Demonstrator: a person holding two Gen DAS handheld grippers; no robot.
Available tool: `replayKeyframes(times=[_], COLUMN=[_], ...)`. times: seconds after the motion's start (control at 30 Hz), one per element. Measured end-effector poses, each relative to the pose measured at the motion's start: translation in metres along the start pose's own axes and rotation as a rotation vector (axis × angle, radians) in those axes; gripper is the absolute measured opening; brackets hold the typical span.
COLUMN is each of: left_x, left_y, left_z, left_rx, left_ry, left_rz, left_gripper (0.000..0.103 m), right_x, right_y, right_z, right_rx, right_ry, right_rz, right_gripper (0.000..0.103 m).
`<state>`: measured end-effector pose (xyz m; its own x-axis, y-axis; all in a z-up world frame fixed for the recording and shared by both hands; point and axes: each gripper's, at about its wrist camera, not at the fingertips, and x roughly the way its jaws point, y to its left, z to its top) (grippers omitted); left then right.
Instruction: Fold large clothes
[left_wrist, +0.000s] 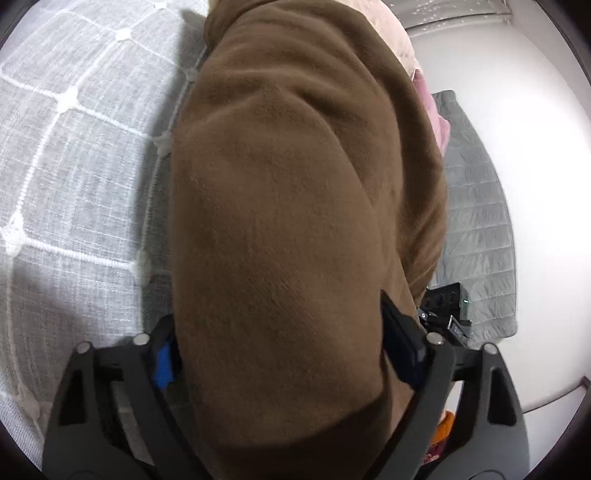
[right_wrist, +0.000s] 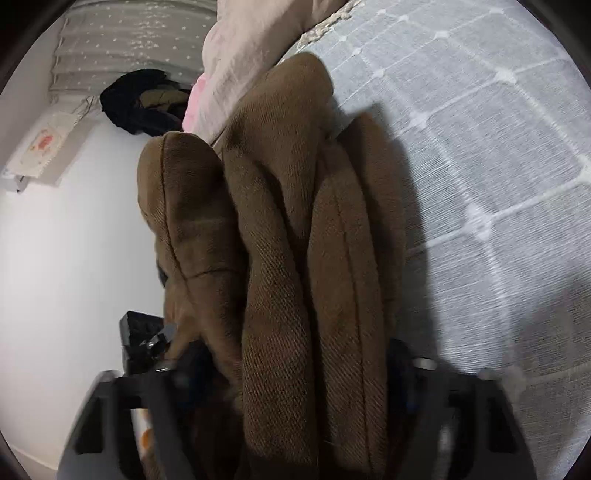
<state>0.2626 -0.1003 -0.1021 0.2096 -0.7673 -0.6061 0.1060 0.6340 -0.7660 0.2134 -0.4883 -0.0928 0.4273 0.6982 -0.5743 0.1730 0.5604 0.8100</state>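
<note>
**Brown fleece garment bunched and carried in both grippers, over the edge of a quilted bed.**

Nearest each lens, a thick wad of the brown garment (left_wrist: 295, 221) fills the jaws: the left gripper (left_wrist: 288, 354) is clamped wide on a smooth rounded fold, and the right gripper (right_wrist: 291, 365) is clamped on several stacked folds of the same fleece (right_wrist: 295, 240). The bundle lies along the edge of the grey quilted bedspread (left_wrist: 74, 184), partly over the white floor (right_wrist: 66, 240). Farther off lie a pink quilt (right_wrist: 251, 55) and a grey mat (left_wrist: 480, 221). The step in hand appears to be carrying or setting down a gathered fold. The next move probably calls for lowering the bundle onto the bedspread, releasing it, and flattening the layers squarely.
</note>
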Motion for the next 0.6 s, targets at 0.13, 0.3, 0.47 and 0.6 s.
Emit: replayKeyframes(times=[0.13, 0.3, 0.47, 0.6], left_x=[-0.011, -0.026, -0.046, -0.047], left_y=[-0.022, -0.038, -0.051, -0.071], left_z=[-0.011, -0.016, -0.024, -0.023], left_rx=[0.101, 0.122, 0.160, 0.207], left_ry=[-0.022, -0.021, -0.043, -0.042], left_rz=[0.050, 0.025, 0.046, 0.044], left_gripper=[0.066, 0.059, 0.057, 0.057], right_x=[-0.006, -0.025, -0.038, -0.059], right_y=[0.012, 0.029, 0.053, 0.063], right_z=[-0.005, -0.018, -0.039, -0.051], right_rx=[-0.045, -0.066, -0.116, -0.127], right_ry=[-0.040, -0.080, -0.105, -0.150], right_rz=[-0.005, 0.035, 0.039, 0.036], right_gripper=[0.038, 0.034, 0.033, 0.033])
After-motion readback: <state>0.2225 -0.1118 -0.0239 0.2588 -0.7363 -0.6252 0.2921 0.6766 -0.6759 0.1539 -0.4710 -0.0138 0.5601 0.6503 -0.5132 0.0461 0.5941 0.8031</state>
